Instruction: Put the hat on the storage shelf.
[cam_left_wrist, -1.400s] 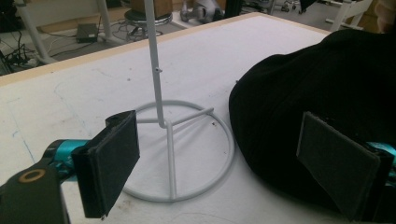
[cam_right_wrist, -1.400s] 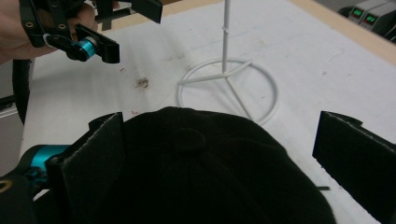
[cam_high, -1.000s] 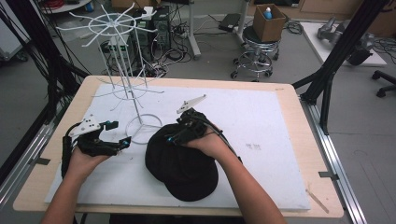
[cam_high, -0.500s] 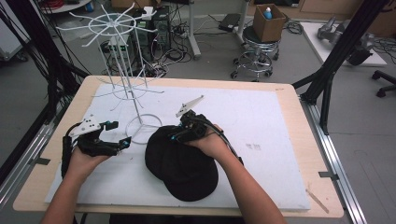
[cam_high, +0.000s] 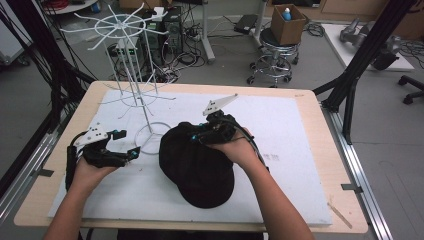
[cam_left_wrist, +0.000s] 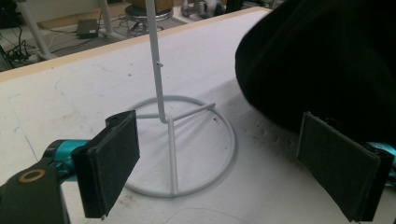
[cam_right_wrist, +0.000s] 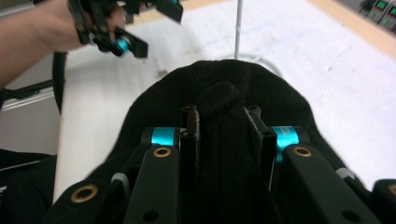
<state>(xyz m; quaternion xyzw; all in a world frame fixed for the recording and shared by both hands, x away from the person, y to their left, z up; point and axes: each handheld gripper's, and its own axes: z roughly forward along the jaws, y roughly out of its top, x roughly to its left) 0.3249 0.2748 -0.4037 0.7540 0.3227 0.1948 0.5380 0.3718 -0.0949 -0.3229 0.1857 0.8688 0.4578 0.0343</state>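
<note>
Right tool (cam_right_wrist: 226, 123) pinches the soft black cap (cam_high: 197, 165) at its crown, apparently light; left tool (cam_left_wrist: 233, 168) gapes empty beside it.

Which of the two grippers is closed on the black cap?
The right gripper: its jaws pinch a fold of the black cap. The left gripper is open, holding nothing.

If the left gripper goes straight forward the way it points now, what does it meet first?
Probably the stand's white ring base, lying on the mat between the open jaws of the left gripper, with the pole just behind. The black cap sits off to one side; depth is hard to judge.
</note>
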